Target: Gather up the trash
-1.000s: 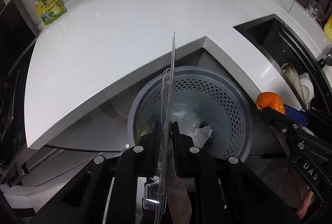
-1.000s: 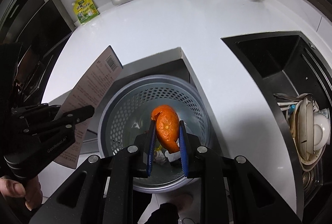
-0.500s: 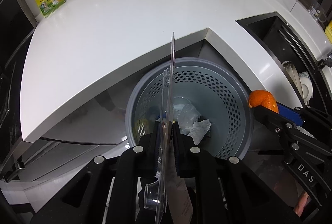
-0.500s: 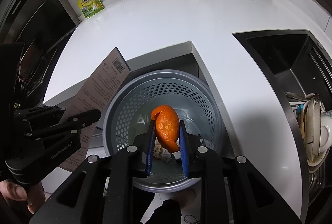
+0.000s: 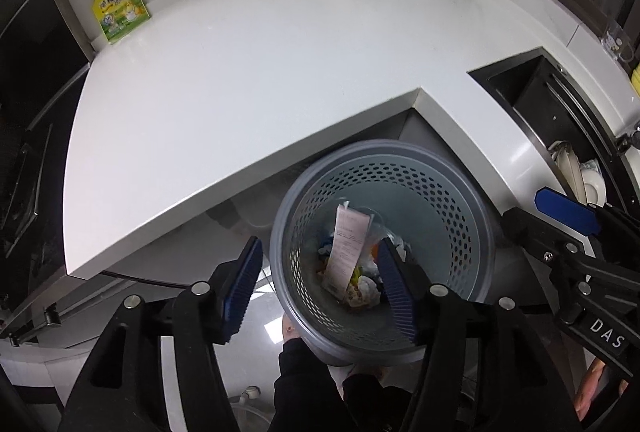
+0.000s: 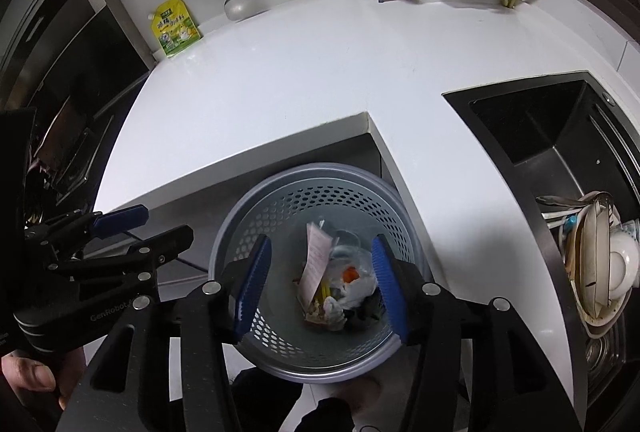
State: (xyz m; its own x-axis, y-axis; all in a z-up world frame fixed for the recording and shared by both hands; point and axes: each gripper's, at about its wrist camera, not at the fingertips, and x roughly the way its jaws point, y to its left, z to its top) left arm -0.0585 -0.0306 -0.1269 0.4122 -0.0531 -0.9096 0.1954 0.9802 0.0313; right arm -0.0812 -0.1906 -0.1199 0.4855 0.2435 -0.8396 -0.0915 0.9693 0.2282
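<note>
Both the left gripper and right gripper have just opened over the bin, so the card and peel now lie inside, which leaves this pair collected

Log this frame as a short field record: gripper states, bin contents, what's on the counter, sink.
left gripper: open, empty, above the bin
right gripper: open, empty, above the bin
bin: grey perforated basket on the floor below the counter corner
bin contents: printed package, orange peel, crumpled white trash
counter: white; yellow-green pouch leaning at the back wall
sink: dark basin, dishes stacked at its near end
</note>
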